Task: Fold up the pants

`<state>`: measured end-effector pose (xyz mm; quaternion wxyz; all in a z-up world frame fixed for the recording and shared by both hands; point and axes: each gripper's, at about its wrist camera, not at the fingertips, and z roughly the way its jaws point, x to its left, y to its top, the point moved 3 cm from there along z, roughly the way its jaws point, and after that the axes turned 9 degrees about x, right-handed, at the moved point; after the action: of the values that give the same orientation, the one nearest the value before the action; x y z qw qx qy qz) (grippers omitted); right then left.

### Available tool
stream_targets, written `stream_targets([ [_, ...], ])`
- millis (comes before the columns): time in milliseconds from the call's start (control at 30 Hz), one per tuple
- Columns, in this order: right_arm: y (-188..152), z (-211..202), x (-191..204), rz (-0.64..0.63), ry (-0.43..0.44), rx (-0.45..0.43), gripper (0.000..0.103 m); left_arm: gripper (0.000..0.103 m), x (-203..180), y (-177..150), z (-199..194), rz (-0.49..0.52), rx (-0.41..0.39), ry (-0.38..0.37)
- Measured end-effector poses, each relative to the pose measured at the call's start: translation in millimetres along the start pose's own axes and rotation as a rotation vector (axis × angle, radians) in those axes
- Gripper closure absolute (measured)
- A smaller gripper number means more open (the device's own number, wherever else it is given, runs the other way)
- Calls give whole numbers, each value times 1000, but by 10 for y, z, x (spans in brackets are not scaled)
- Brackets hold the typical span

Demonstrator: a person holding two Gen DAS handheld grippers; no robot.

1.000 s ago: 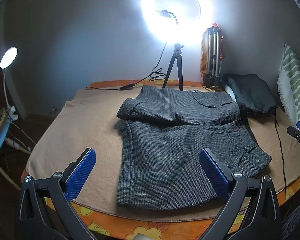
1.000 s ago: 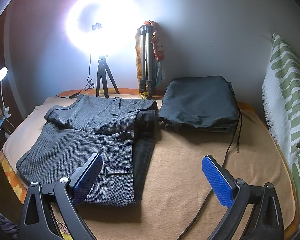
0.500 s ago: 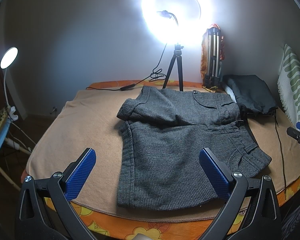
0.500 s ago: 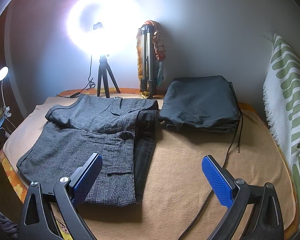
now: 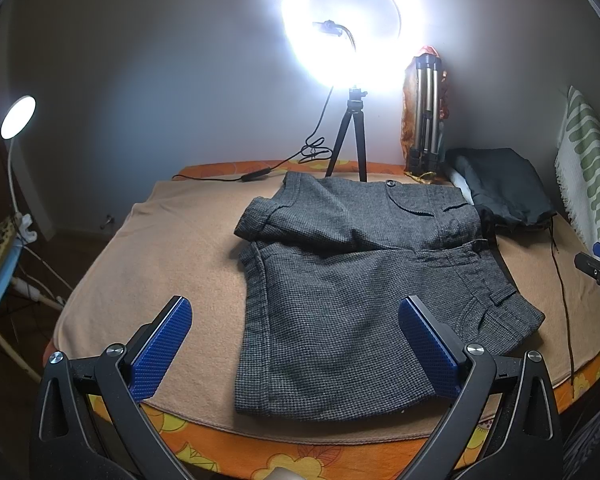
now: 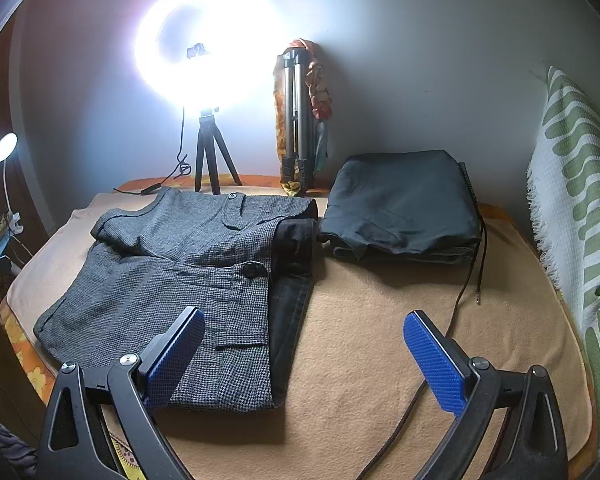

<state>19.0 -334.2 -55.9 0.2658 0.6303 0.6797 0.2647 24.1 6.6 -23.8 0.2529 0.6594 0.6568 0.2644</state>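
grey houndstooth pants [image 5: 340, 280], tan blanket [image 5: 160, 260]

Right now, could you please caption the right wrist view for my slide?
Open right tongs hover over grey checked pants beside folded dark pants.

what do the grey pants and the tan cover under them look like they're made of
Grey pants: seemingly woven wool-like cloth, matte, with a fine houndstooth-style check and crisp hems. Tan cover: probably fleece or felted blanket, soft and fuzzy, no visible weave, stitched edge.
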Motion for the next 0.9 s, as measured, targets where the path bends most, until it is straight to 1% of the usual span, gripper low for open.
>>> stream_targets([
  [467,-7,11,3,0,3,1,2,0,5,-8,6,6,2,3],
  [900,-19,30,28,2,7,5,2,0,13,-28,92,4,24,9],
])
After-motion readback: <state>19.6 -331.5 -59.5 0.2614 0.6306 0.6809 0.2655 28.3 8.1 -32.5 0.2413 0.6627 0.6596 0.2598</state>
